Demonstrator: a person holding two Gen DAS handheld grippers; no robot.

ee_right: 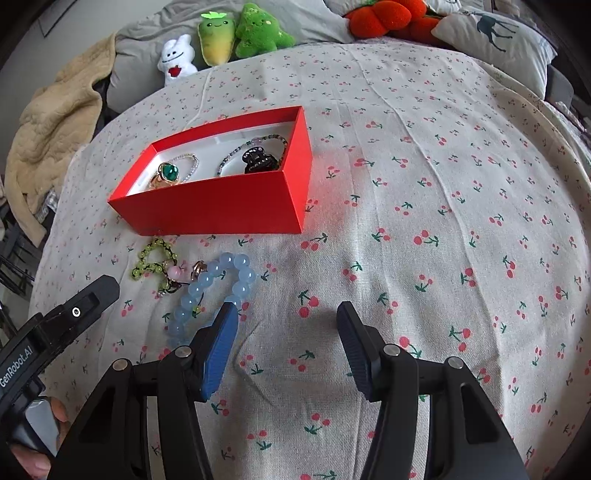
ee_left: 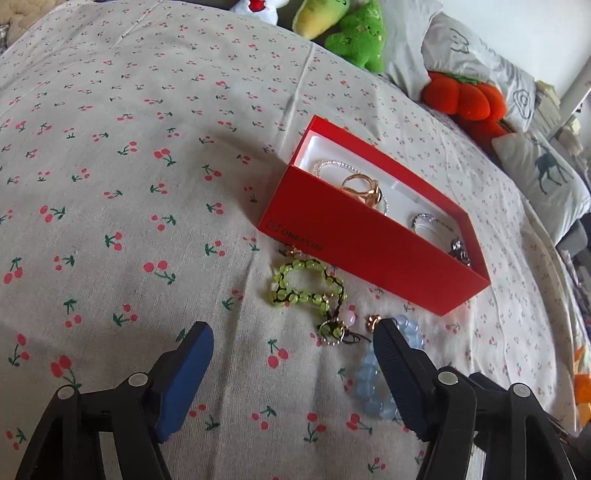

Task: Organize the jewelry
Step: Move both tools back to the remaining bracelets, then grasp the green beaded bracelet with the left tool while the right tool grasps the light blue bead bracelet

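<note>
A red box (ee_left: 369, 251) (ee_right: 218, 206) sits on the cherry-print bedspread and holds a gold ring with a green stone (ee_right: 169, 173), thin bracelets (ee_left: 332, 166) and a black hair claw (ee_right: 258, 158). In front of it lie a green bead bracelet (ee_left: 303, 288) (ee_right: 155, 258), a small gold ring (ee_left: 373, 321) (ee_right: 199, 269) and a pale blue bead bracelet (ee_left: 373, 376) (ee_right: 214, 288). My left gripper (ee_left: 291, 339) is open and empty, its right finger over the blue beads. My right gripper (ee_right: 288, 317) is open and empty, just right of the blue bracelet.
Plush toys (ee_right: 236, 33) and pillows (ee_left: 546, 173) line the far edge of the bed. A beige blanket (ee_right: 55, 129) is bunched at the left. The left gripper's body (ee_right: 55, 325) shows at the lower left of the right wrist view.
</note>
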